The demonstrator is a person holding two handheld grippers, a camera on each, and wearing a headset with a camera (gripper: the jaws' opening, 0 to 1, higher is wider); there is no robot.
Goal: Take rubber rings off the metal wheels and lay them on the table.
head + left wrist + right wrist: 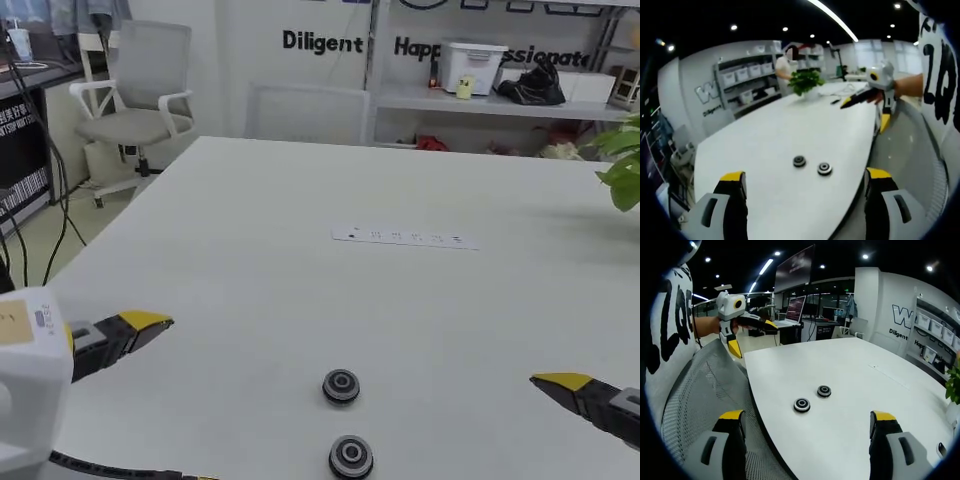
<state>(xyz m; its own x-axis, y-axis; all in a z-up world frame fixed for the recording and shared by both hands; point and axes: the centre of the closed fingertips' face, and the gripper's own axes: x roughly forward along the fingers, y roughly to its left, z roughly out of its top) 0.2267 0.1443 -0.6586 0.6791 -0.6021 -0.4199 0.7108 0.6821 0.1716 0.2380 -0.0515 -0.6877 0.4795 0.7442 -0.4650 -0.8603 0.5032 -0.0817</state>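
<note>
Looking down through the head view, find two metal wheels lying flat on the white table (300, 200) near its front edge: the farther wheel (341, 386) and the nearer wheel (351, 456), just beside each other yet apart, each with a dark rubber ring (327, 389) seated around its rim. Note a yellow-tipped jaw reaching in from either side, well apart from both wheels. Farther back, spot a white lidded box (470, 65) on a shelf (450, 100), contents hidden. Turning to the left gripper view, see the left gripper (806, 174) with jaws spread wide and pinching nothing, both wheels out beyond the tips, untouched; rows of bins (737, 75) on the wall shelving (720, 85), contents too small to tell. Turning to the right gripper view, see the right gripper (808, 415) likewise gaping and empty, aimed across the table edge at the same pair. Judge each wheel small, stiff and fairly heavy for its size, likely to skid on the smooth top if pushed sideways; judge the ring soft, stretchy and grippy, snug on its rim. Probably best to pin a wheel by its metal hub with one gripper and nip the ring's outer edge with the other, peeling up and over the rim rather than tugging straight out. Expect a freed ring to be light and floppy, so lay it flat beside the wheels.
</note>
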